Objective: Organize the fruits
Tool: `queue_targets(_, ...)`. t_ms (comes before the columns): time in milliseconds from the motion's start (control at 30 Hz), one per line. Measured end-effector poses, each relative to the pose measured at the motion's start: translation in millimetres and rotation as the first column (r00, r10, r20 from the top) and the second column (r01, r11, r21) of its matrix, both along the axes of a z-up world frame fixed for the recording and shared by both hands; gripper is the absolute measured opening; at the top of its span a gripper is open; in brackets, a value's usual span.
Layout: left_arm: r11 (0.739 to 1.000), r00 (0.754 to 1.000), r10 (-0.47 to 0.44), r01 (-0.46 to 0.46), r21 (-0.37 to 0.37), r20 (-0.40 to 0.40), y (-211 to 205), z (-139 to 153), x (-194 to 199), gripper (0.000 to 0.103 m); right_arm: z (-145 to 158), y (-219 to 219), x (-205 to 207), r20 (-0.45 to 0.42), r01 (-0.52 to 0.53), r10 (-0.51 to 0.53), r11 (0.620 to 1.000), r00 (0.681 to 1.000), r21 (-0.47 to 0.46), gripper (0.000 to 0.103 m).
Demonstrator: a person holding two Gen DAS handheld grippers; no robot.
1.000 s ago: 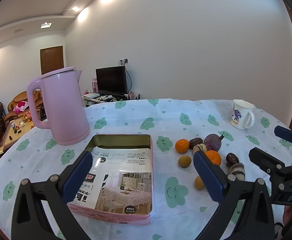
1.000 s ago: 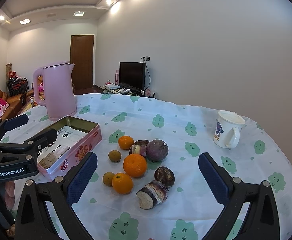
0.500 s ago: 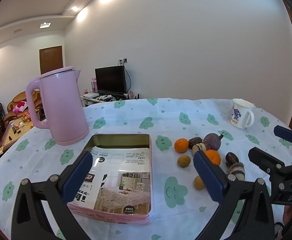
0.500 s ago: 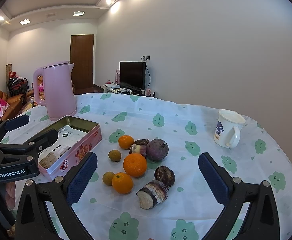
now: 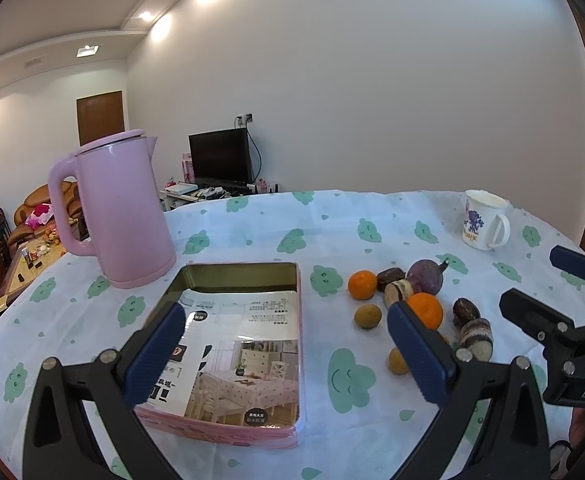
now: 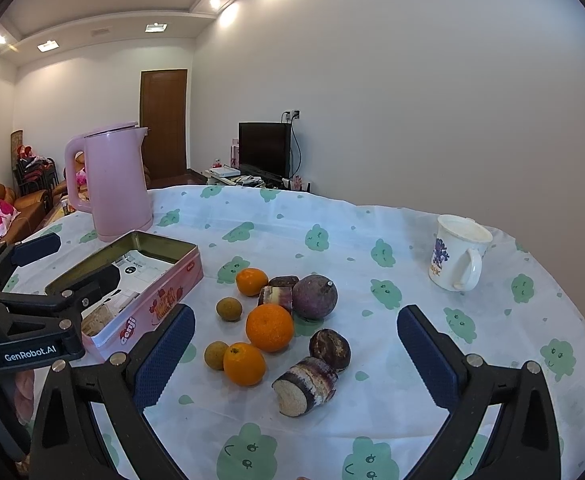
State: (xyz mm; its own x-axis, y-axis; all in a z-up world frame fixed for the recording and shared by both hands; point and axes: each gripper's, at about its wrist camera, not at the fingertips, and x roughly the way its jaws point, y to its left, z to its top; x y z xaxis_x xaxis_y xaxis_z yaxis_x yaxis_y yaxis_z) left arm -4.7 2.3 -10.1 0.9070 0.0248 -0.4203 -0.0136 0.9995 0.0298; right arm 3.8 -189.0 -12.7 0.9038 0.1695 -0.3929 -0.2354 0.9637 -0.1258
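Observation:
A cluster of fruit lies on the clouded tablecloth: a large orange (image 6: 269, 327), two smaller oranges (image 6: 244, 363) (image 6: 252, 281), two brown longans (image 6: 228, 308) (image 6: 216, 355), a purple round fruit (image 6: 314, 296) and cut sugarcane pieces (image 6: 306, 385). A pink tin box (image 5: 236, 344) with a printed sheet inside lies left of them. My left gripper (image 5: 286, 354) hovers open over the tin's near end. My right gripper (image 6: 296, 354) hangs open just in front of the fruit, holding nothing. The same fruits appear in the left wrist view, with an orange (image 5: 362, 285) nearest the tin.
A tall pink kettle (image 5: 122, 212) stands behind the tin at the left. A white printed mug (image 6: 456, 258) sits at the far right of the table. The round table's edge (image 6: 572, 320) curves close on the right. A TV and sofas lie beyond.
The left wrist view has shifted slightly, so the kettle and tin sit a little further left. The right gripper and the fruit look unchanged.

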Motion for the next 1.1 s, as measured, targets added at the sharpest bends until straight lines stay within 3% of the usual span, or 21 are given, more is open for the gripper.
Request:
queue_targets(367, 1.0, 0.999, -0.013, 0.013, 0.015, -0.034, -9.4, -9.9, 9.2, 0.103, -14.6, -15.1, 8.0, -0.031, 0.022, -0.022, 1.0, 0.999, 0.014, 0.102)
queue_targets(567, 0.998, 0.996, -0.062, 0.064, 0.027, -0.069, -24.7, -23.5, 19.8, 0.102, -31.6, -35.4, 24.4, -0.11, 0.059, -0.054, 0.997, 0.993, 0.044, 0.101)
queue_targets(700, 0.995, 0.992, -0.096, 0.099, 0.031, -0.081, -35.3, -28.2, 23.3, 0.101, -41.3, -39.4, 33.9, -0.173, 0.045, -0.035, 0.997, 0.984, 0.057, 0.083)
queue_targets(867, 0.992, 0.989, -0.121, 0.125, 0.036, -0.087, -42.0, -29.4, 24.7, 0.096, -52.5, -32.8, 41.0, -0.226, 0.005, 0.006, 0.999, 0.974, 0.047, 0.082)
queue_targets(1000, 0.988, 0.983, -0.146, 0.15, 0.028, -0.106, -46.8, -30.9, 27.0, 0.093, -59.7, -28.2, 49.6, -0.281, -0.008, 0.019, 0.999, 0.96, 0.042, 0.063)
queue_targets(1100, 0.986, 0.981, -0.16, 0.165, 0.033, -0.114, -51.4, -31.9, 27.3, 0.092, -64.6, -26.1, 53.6, -0.316, -0.018, 0.032, 0.999, 0.948, 0.044, 0.061)
